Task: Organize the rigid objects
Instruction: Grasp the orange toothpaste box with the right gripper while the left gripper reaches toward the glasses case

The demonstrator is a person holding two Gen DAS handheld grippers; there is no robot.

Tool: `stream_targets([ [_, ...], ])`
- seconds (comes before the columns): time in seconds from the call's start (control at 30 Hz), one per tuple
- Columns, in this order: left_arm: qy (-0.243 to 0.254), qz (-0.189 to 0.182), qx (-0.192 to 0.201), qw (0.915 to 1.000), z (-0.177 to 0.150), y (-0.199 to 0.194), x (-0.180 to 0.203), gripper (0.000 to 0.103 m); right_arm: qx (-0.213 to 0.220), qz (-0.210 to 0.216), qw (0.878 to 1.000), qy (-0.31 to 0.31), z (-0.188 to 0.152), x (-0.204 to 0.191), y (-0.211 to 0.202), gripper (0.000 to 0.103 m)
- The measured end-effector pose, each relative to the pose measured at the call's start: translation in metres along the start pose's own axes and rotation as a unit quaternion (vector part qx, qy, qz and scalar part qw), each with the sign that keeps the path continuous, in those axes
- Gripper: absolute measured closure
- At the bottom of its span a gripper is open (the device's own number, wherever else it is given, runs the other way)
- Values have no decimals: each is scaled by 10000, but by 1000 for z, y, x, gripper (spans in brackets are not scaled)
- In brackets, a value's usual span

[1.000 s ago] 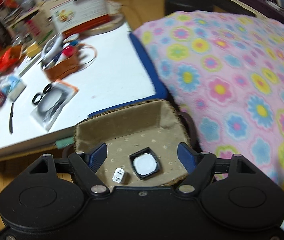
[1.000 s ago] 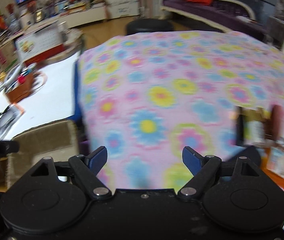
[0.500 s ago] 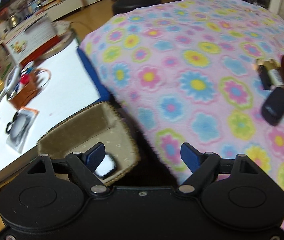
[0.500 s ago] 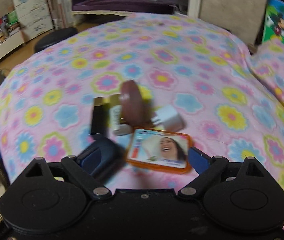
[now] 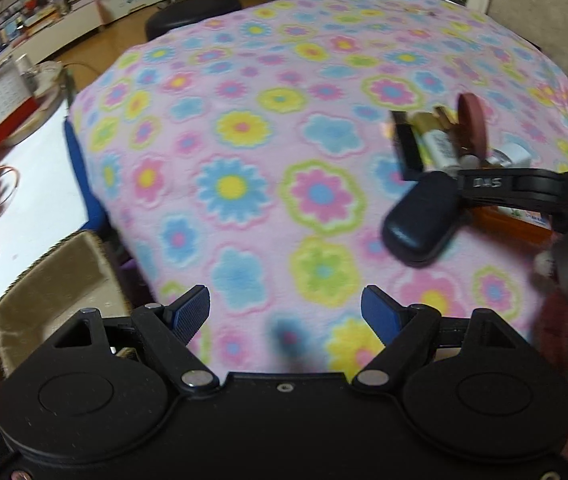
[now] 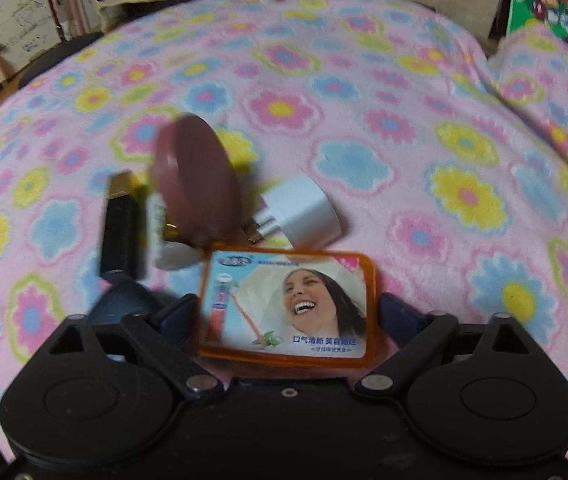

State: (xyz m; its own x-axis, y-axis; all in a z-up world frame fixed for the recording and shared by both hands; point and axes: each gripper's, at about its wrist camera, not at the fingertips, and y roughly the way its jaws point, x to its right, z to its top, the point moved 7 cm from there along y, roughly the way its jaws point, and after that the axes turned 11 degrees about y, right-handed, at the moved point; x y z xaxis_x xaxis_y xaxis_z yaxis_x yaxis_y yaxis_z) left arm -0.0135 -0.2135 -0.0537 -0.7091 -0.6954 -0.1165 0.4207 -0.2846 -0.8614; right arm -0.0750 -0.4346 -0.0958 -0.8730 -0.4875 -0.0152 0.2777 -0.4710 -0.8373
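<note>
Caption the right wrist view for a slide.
Open right tongs straddle an orange floss case on the floral blanket.

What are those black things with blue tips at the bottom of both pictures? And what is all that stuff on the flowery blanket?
They are two grabbing tools, one in each of a person's hands, each carrying a camera. The left gripper is open over the blanket and holds nothing. The right gripper has just been opening wide; the orange case lies between its tips, not squeezed. Nearby lie a white plug, a brown disc, a black stick and a dark pouch. A basket waits beside the bed.
</note>
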Motion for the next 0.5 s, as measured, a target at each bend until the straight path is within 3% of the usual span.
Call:
stream_targets([
  [0.17, 169, 13, -35, 9998, 8, 14, 26, 23, 583, 82, 9972, -470, -2, -3, 2, 0],
  [0.3, 269, 34, -95, 9996, 16, 28, 42, 23, 1328, 524, 9872, -711, -10, 2, 2, 0],
  [0.5, 236, 232, -209, 9992, 25, 49, 52, 23, 1255, 741, 9854, -881, -9, 7, 1, 0],
])
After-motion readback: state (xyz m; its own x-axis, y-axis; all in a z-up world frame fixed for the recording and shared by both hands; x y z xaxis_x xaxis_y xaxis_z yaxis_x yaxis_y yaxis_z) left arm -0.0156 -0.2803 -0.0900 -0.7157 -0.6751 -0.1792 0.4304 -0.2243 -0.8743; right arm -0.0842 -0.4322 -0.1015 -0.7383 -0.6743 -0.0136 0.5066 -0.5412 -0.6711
